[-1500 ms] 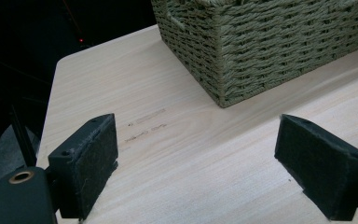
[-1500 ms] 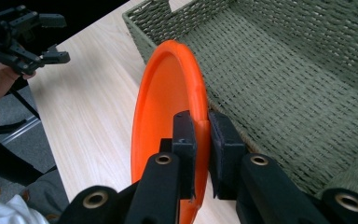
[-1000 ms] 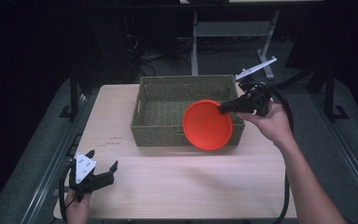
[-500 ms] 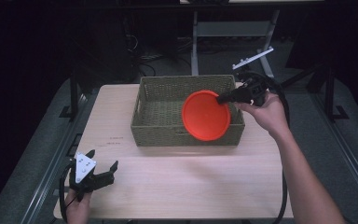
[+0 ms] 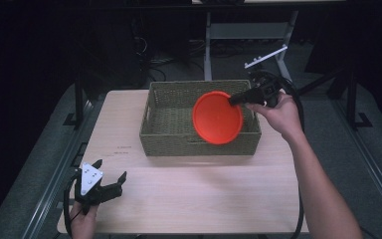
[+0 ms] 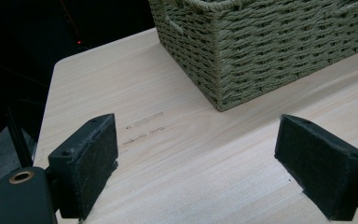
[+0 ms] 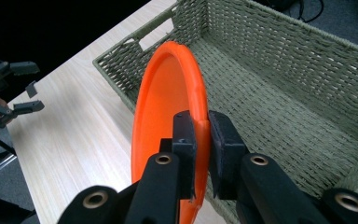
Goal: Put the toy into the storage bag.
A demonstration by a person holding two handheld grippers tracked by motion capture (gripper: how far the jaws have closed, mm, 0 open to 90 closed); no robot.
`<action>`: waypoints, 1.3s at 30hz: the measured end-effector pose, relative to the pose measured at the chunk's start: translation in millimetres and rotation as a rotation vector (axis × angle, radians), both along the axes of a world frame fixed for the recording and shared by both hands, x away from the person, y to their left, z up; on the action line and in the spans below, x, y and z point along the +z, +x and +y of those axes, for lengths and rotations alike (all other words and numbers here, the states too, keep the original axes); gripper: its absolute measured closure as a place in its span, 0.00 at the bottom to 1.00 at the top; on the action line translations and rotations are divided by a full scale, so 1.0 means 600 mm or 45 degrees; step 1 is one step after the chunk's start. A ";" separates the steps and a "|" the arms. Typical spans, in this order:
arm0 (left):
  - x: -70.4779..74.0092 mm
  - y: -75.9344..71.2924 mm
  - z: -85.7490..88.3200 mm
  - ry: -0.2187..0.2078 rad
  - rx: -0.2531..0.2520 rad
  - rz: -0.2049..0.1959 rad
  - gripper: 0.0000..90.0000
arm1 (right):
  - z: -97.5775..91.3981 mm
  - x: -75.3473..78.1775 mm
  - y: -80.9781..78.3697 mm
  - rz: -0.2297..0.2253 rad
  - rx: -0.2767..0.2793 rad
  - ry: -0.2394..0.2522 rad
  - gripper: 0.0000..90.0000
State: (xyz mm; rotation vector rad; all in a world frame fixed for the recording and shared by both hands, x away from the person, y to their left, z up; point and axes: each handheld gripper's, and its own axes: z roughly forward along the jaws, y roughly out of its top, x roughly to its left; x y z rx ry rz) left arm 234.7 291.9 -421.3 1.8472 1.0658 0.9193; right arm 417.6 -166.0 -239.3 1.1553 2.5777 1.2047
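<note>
An orange plate (image 5: 218, 117) stands on edge in the air over the front right part of a woven green basket (image 5: 171, 133). My right gripper (image 5: 234, 99) is shut on the plate's rim; in the right gripper view its black pads (image 7: 184, 131) pinch the rim of the plate (image 7: 163, 105) above the basket's inside (image 7: 279, 93). My left gripper (image 5: 110, 183) rests open near the table's front left corner with nothing between its pads (image 6: 91, 154). The basket's corner (image 6: 242, 51) lies ahead of it, well apart.
The light wooden table (image 5: 194, 194) has bare surface in front of the basket and to its left. A metal stand (image 5: 238, 35) and cables sit on the dark floor behind the table. The left hand's gripper (image 7: 7, 100) also appears far off in the right gripper view.
The right gripper has carried the orange plate up and back, from the basket's front right corner to above its inside. The left gripper has stayed put.
</note>
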 end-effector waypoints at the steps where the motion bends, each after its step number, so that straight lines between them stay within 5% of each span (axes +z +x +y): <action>1: 0.000 0.000 0.000 0.000 0.000 0.002 0.14 | 0.000 0.000 0.002 -0.007 -0.004 0.001 0.91; 18: 0.001 0.000 0.002 -0.002 -0.002 -0.006 0.14 | -0.001 0.003 0.060 0.021 -0.119 -0.033 0.91; 39: 0.000 0.002 0.002 -0.006 0.000 -0.008 0.14 | -0.017 -0.055 0.109 0.087 -0.252 -0.053 0.91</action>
